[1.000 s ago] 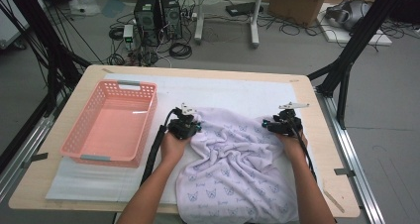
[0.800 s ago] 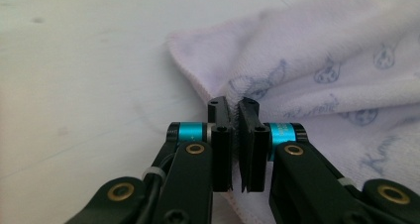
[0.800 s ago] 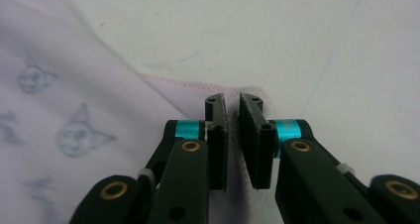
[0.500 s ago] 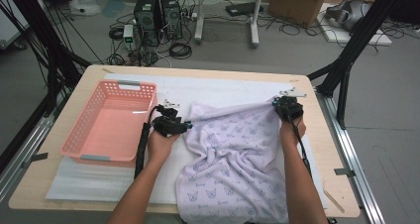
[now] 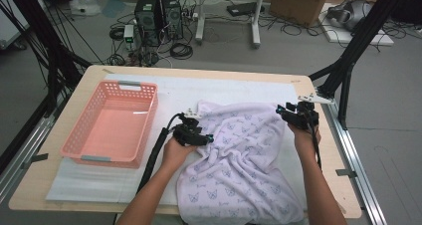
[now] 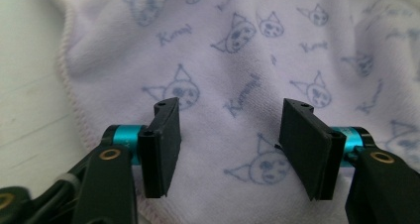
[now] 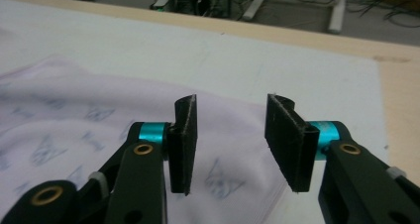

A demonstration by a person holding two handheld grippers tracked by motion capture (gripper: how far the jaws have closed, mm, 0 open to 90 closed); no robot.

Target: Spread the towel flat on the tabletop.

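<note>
Terry cloth of this kind, a pale lilac towel printed with small cat faces [image 5: 239, 160], should handle as light, limp and easily bunched, so the stitched hem and corners look like the surest holds. It lies rumpled on the white table mat [image 5: 234, 90], its near end hanging over the table edge and cut off. The left gripper [image 6: 228, 144] stands wide open over the towel's left hem, gripping nothing; the right gripper [image 7: 230, 140] gapes likewise above the far right corner. The pink plastic basket [image 5: 89, 140] sits apart, at the left.
</note>
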